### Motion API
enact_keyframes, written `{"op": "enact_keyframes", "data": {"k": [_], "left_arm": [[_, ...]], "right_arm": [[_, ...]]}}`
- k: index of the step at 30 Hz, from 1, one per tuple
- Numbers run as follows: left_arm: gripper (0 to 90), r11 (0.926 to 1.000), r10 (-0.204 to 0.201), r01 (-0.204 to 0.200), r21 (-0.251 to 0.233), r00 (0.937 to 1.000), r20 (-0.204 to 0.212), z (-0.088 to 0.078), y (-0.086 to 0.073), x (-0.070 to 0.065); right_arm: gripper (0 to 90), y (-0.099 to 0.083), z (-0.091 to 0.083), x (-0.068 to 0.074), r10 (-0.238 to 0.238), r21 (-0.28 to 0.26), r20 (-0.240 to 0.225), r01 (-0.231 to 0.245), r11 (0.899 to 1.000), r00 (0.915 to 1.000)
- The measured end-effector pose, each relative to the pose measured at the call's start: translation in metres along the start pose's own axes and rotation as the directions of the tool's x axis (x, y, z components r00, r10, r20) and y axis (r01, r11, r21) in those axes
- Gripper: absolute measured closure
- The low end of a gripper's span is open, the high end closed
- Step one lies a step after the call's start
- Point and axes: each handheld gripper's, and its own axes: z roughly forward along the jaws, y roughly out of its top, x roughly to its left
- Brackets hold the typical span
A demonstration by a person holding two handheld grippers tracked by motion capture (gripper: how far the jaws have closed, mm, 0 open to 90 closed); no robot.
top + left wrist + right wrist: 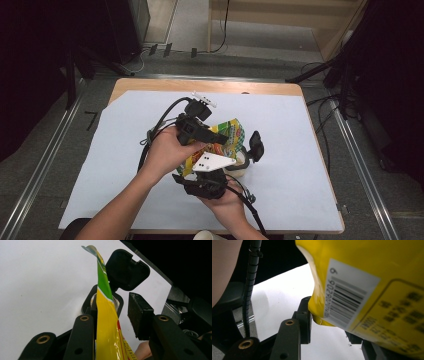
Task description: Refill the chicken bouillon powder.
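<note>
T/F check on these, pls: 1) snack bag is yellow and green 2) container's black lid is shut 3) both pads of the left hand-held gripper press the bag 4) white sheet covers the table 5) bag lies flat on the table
1) True: the snack bag is yellow with a green top.
2) False: the black lid is flipped open above the container.
3) False: in the left gripper view, the bag lies between the jaws of the left hand-held gripper, but one pad stands apart from it.
4) True: a white sheet covers most of the table.
5) False: the bag is held up over the container.
</note>
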Motion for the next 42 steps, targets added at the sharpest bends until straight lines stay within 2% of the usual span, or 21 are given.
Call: {"op": "enact_keyframes", "data": {"k": [5,10,34,42], "left_arm": [[66.5,1.0,0.004,-0.004,-0.006,1.0,-0.005,-0.0017,0.0001,-0.0017],[68.7,0.9999,0.004,-0.004,0.011,0.9998,-0.017,0.0011,0.0,0.0006],[70.1,0.9999,-0.002,0.002,0.016,0.9999,-0.011,0.0032,-0.0005,0.0033],[69.7,1.0,-0.008,0.008,-0.003,1.0,0.003,-0.0003,0.0001,0.0017]], "right_arm": [[63.5,0.0004,-0.0005,-0.0004,0.004,-0.006,-0.003,-0.004,1.0,1.0],[63.3,-0.0001,0.0006,-0.002,0.037,-0.001,-0.02,-0.037,0.999,0.9991],[63.2,-0.001,0.0011,-0.0021,0.029,0.005,-0.008,-0.029,1.0,0.9995],[63.2,0.0009,-0.0008,-0.0002,0.033,-0.005,-0.02,-0.033,0.999,0.9993]]}}
